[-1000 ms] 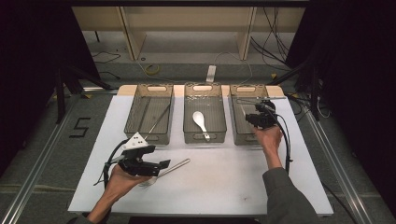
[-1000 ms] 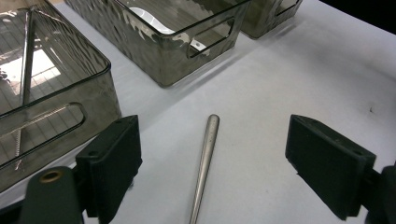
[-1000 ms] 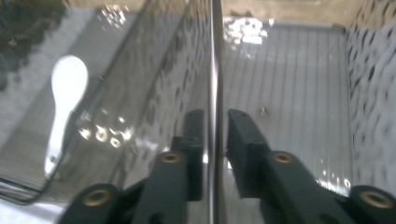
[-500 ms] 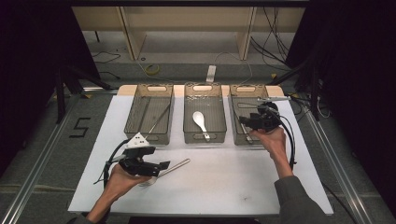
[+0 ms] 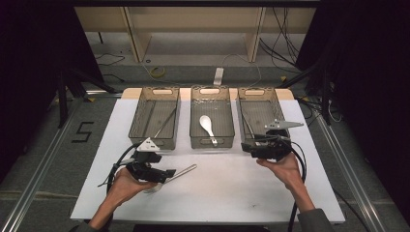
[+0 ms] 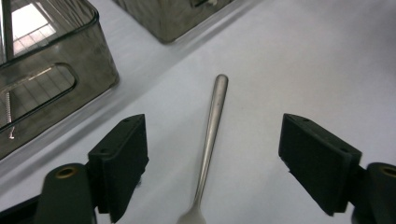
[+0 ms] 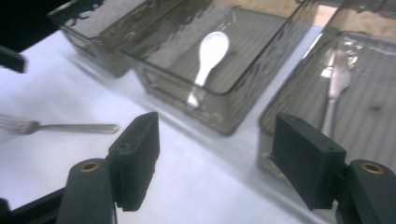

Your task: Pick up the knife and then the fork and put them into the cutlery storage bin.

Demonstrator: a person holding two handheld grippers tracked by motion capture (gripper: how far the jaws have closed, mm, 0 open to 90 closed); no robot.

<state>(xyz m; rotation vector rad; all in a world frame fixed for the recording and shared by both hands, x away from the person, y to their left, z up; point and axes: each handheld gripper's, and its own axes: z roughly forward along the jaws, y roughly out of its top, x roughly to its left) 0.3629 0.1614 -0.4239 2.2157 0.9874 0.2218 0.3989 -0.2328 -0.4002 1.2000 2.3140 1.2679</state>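
Sorting cutlery: slim silver metal fork [image 6: 208,140] lies on white surface [image 5: 232,188].
Left gripper [image 6: 212,163]: jaws wide, just closing slightly, straddling fork handle, not gripping.
Right gripper [image 7: 215,154]: jaws just opening, empty.
Next: likely pinch handle, lift.

A lab or recording studio, apparently, rather than a home. A table [image 5: 145,203] covered in plain white sheeting stands on a grey floor between metal rails [image 5: 38,169], ringed by black curtains [image 5: 29,58], with loose cables [image 5: 285,34] trailing behind. A taped numeral five [image 5: 83,131] marks the floor beside it.
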